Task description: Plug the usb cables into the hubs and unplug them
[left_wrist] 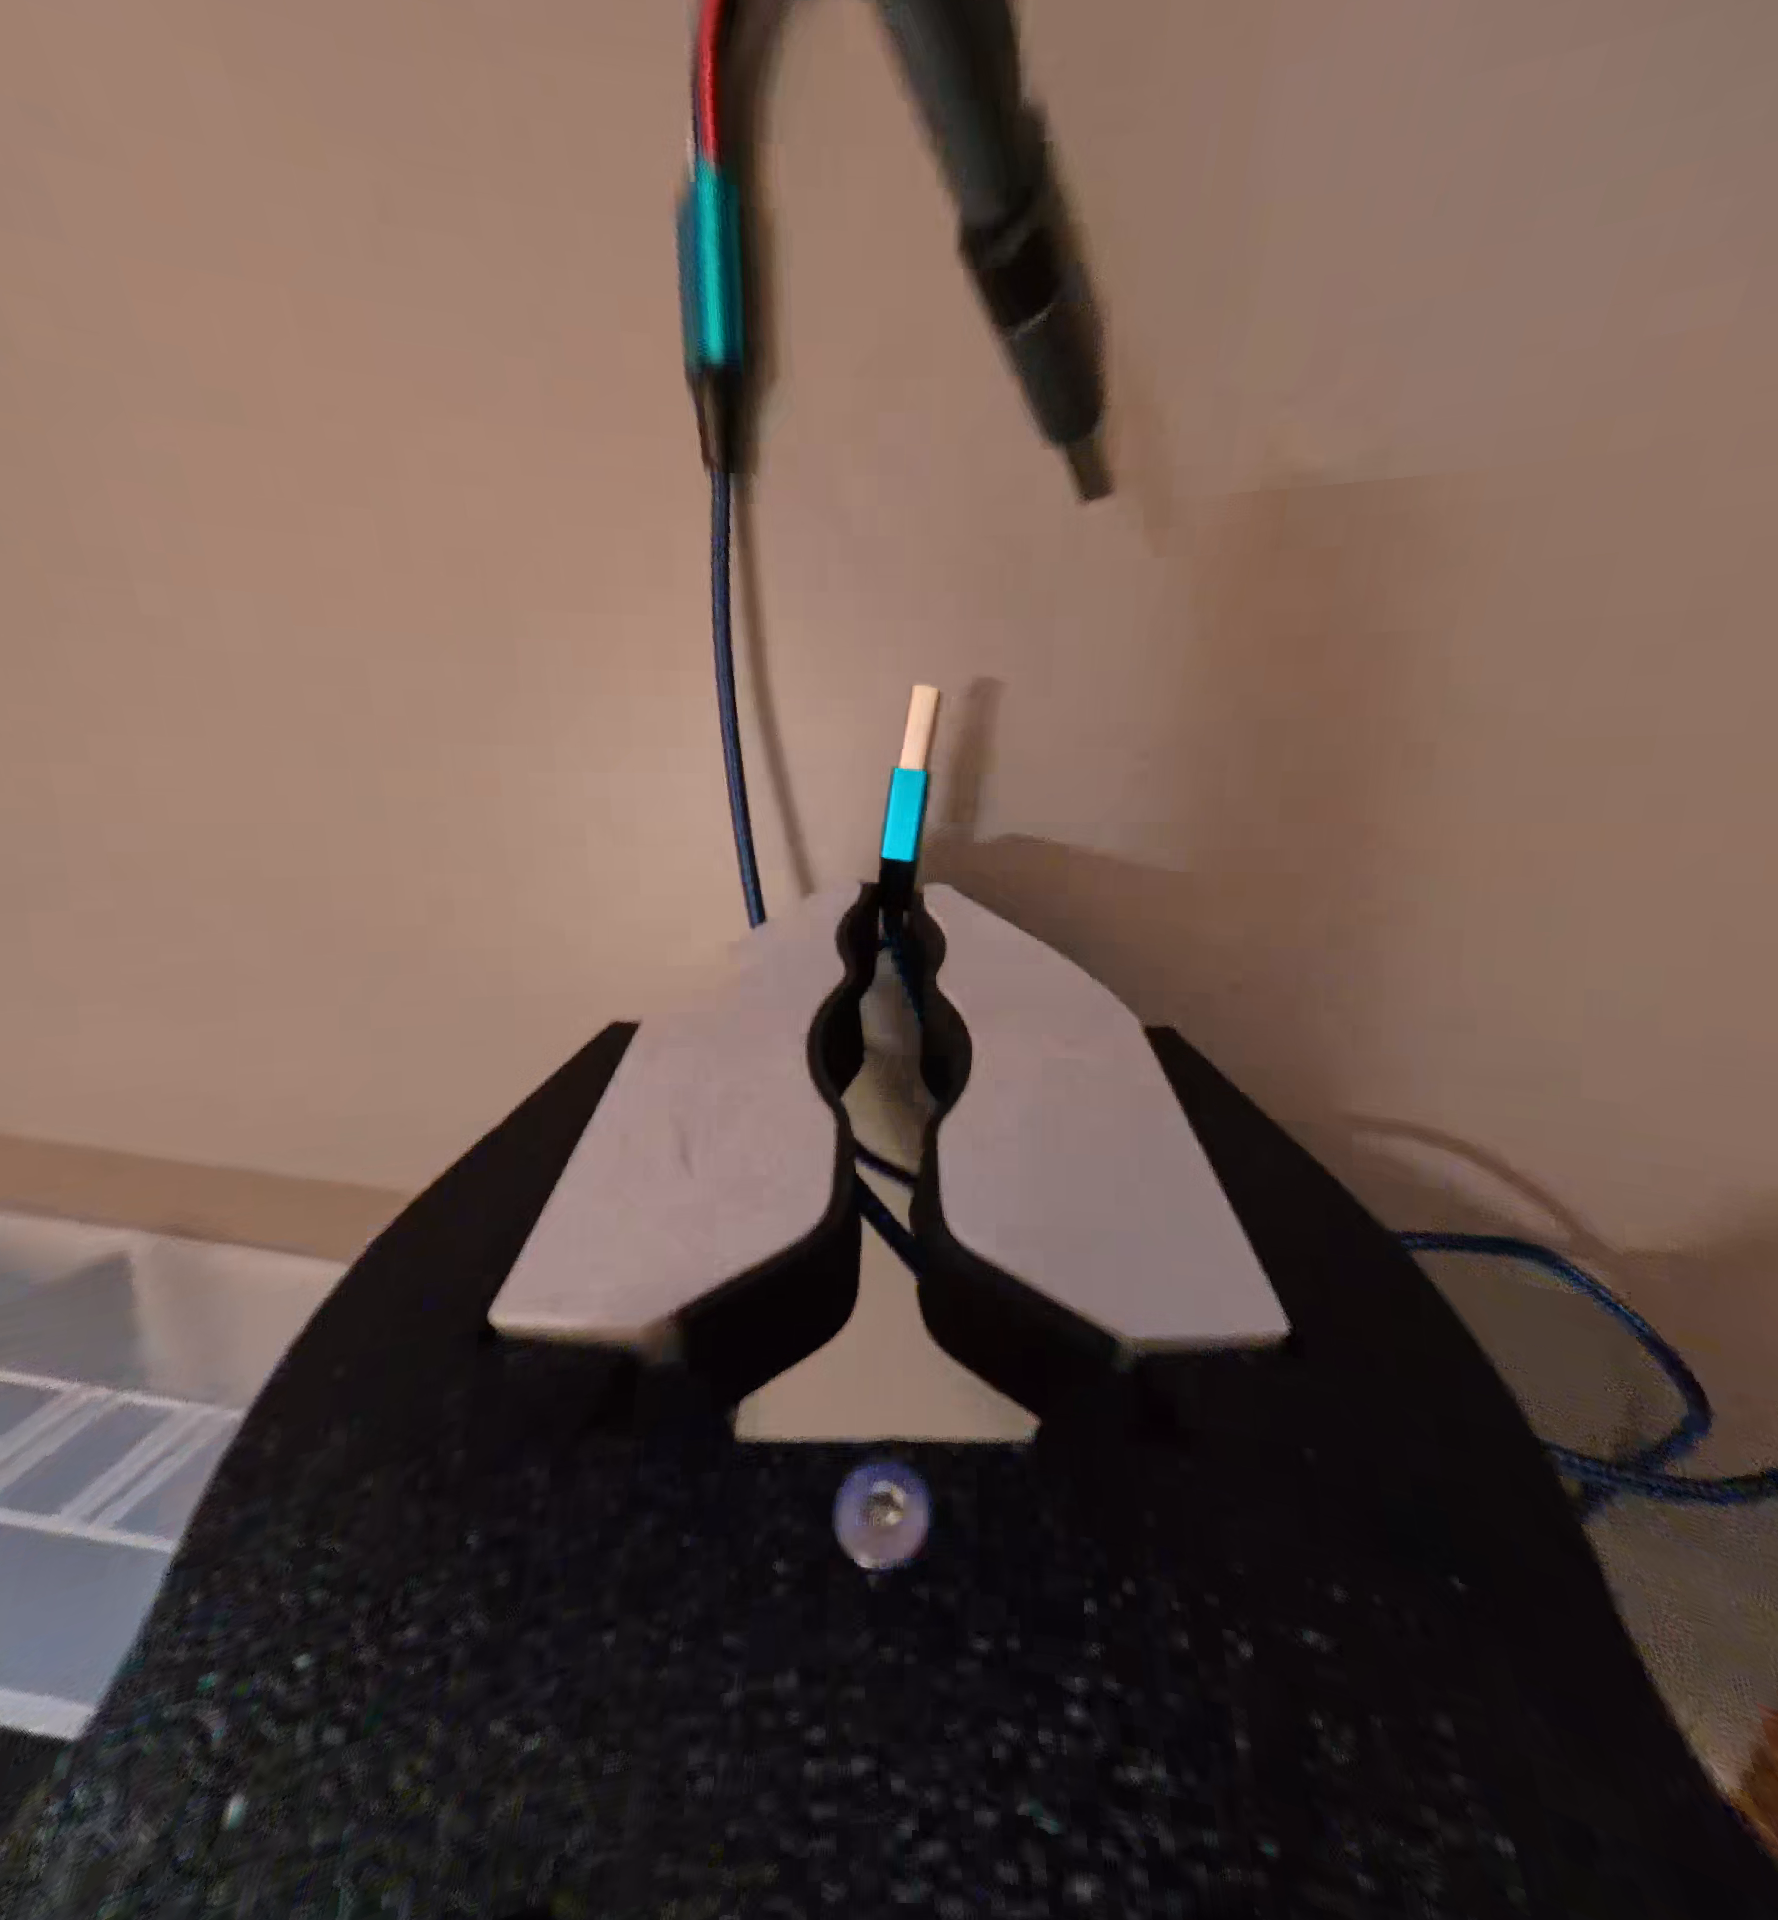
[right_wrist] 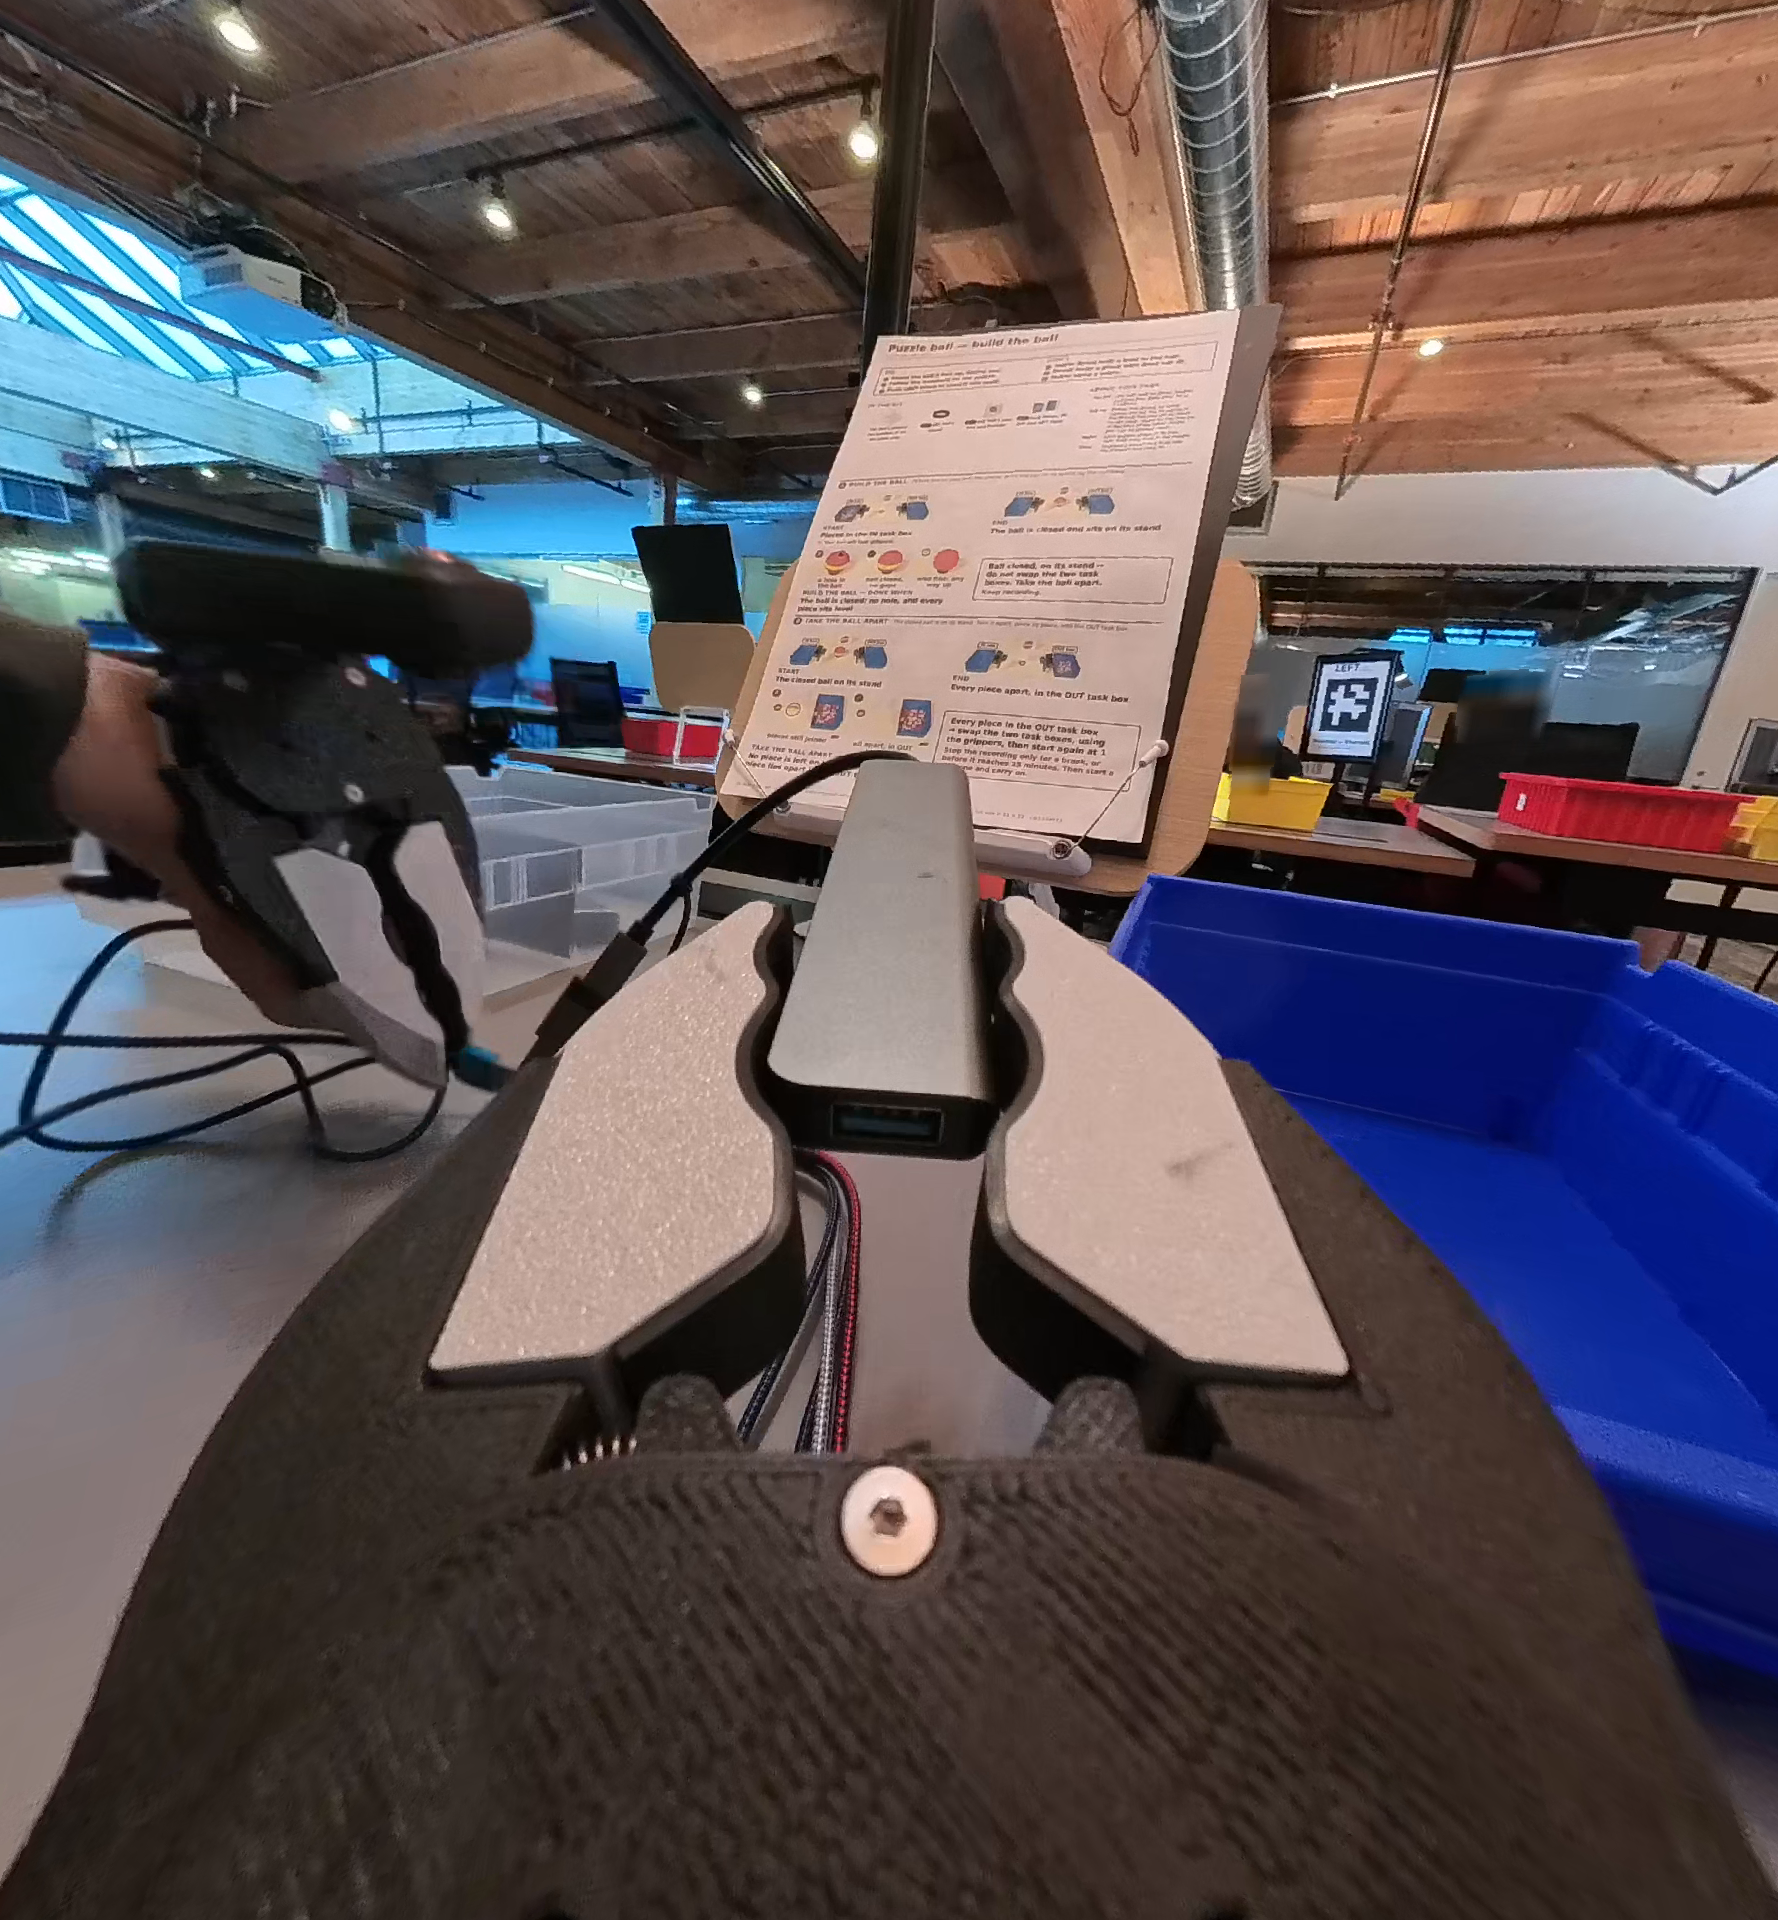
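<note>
In the left wrist view my left gripper (left_wrist: 895,899) is shut on a blue braided usb cable just behind its teal plug (left_wrist: 906,800), whose metal tip points away from me. Beyond it, blurred, are a second teal connector (left_wrist: 710,281) and a black connector (left_wrist: 1036,281). In the right wrist view my right gripper (right_wrist: 890,925) is shut on a grey usb hub (right_wrist: 890,935), held above the table with an open port facing the camera. Braided cables (right_wrist: 833,1299) run under the hub. The left gripper (right_wrist: 386,966) shows at the left, held in a hand, with the teal plug (right_wrist: 474,1062) at its tip.
A blue bin (right_wrist: 1487,1091) stands close on the right. A clear plastic bin (right_wrist: 573,852) and an instruction sheet on a stand (right_wrist: 989,582) are behind. Loose cables (right_wrist: 189,1091) lie on the grey table at the left. A blue cable (left_wrist: 1633,1382) lies on the table.
</note>
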`<state>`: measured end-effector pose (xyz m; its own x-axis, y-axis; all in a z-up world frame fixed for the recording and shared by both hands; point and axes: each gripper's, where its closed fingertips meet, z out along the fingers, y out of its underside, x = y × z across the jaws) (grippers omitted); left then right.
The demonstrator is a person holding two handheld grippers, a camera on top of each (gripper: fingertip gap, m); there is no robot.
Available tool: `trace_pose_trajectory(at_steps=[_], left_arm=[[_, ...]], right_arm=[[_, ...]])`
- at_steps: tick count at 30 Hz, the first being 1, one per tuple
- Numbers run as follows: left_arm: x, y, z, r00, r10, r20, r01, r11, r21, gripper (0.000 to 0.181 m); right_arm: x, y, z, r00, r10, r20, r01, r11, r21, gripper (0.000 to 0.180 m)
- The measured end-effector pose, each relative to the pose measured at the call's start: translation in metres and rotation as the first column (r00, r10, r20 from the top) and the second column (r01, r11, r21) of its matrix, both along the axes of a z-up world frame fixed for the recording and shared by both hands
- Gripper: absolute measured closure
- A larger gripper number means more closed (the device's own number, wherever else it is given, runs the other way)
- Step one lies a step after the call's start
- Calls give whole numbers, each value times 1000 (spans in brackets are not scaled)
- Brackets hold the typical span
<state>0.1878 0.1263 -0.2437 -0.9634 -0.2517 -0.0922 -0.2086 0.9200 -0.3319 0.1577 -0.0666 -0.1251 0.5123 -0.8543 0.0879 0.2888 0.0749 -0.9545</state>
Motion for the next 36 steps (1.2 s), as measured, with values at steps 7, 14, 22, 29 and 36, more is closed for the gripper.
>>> trace_pose_trajectory(at_steps=[7,14,22,29,36], left_arm=[[-1,-12,52,968,-28,250,96,960,-262,176],[0,-17,86,895,-10,446,118,969,-215,176],[19,-16,194,476,40,879,-80,997,-2,176],[3,-37,236,192,-68,979,-196,975,106,176],[-11,-65,159,113,-162,980,-258,948,186,176]], right_arm=[[1,0,0,1000,-1,-3,1,1000,3,144],[1,-3,1,1000,9,-9,-9,1000,25,145],[3,-11,3,997,65,-36,-60,990,124,144],[6,-16,3,996,66,-53,-56,984,171,145],[6,-17,3,995,84,-60,-72,980,188,144]])
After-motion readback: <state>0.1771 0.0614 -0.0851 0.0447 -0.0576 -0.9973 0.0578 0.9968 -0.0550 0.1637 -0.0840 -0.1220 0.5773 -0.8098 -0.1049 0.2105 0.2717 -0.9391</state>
